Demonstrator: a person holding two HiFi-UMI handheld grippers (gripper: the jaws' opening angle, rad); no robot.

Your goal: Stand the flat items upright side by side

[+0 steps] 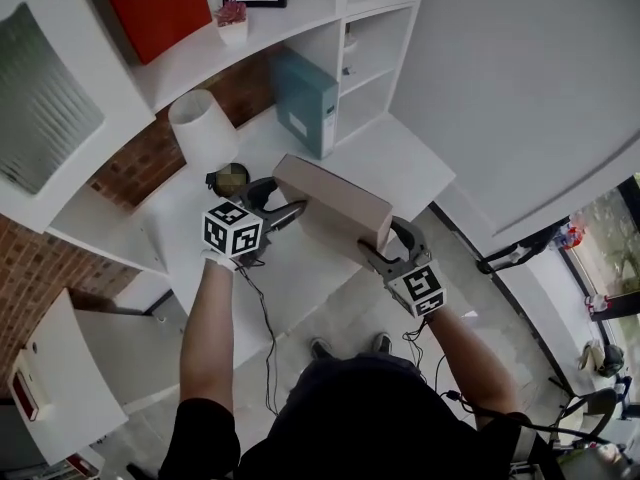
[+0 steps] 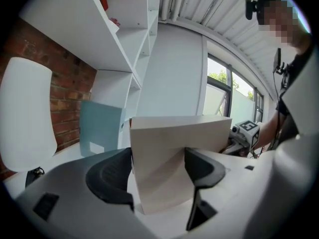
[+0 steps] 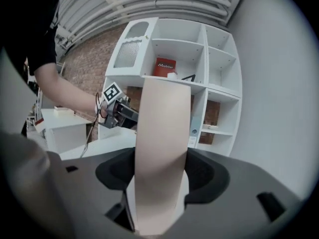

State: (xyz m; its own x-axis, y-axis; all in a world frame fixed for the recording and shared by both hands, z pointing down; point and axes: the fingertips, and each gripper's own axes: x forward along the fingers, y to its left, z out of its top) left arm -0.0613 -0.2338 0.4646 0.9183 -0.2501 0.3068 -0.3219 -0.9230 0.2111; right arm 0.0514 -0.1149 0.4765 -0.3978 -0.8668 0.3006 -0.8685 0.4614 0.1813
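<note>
Beige box (image 1: 330,206) — near end hidden by right tongs (image 3: 160,171), clamped on it. Left tongs (image 2: 158,168) apart, straddling it. Shelf (image 1: 200,60): red box (image 1: 155,6).

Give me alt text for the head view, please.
A beige flat box spans between the left gripper and right gripper over a white desk. Behind it a teal binder stands upright by white shelves, a white lampshade at left.

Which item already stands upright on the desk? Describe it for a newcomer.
Start at the white shelf unit behind the white desk. Against its divider stands a teal binder. It alone is teal, with a white label; its neighbours are a white lampshade and a beige box.
</note>
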